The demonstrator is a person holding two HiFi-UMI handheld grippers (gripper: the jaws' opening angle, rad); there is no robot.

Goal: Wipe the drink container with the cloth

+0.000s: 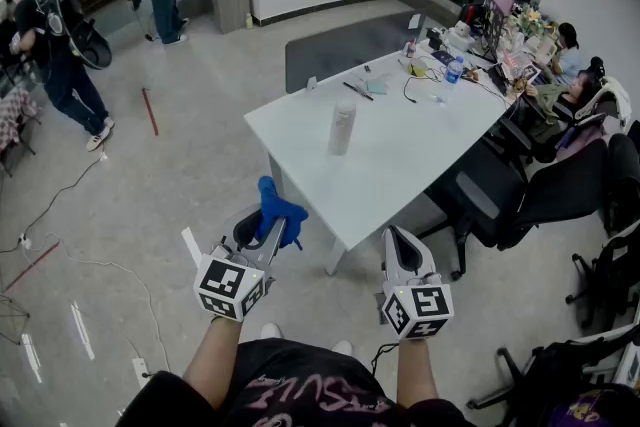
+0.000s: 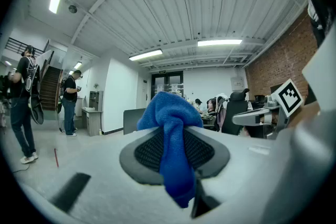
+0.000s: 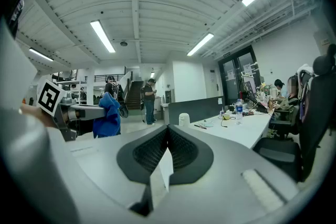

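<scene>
A blue cloth (image 1: 278,213) is pinched in my left gripper (image 1: 268,235), which is shut on it; the cloth (image 2: 171,139) bunches above the closed jaws and hangs down between them. The cloth (image 3: 107,117) also shows at the left of the right gripper view. My right gripper (image 1: 399,245) is shut with nothing in it, held level near the table's near corner. The drink container (image 1: 341,127), a pale upright tumbler, stands on the white table (image 1: 400,165) ahead of both grippers, and the container (image 3: 184,119) appears small beyond the right jaws.
Clutter, a water bottle (image 1: 454,70) and cables lie at the table's far end. Black office chairs (image 1: 520,200) stand along its right side, where seated people work. Two people (image 1: 58,45) stand on the open floor at the left, with cables on the ground.
</scene>
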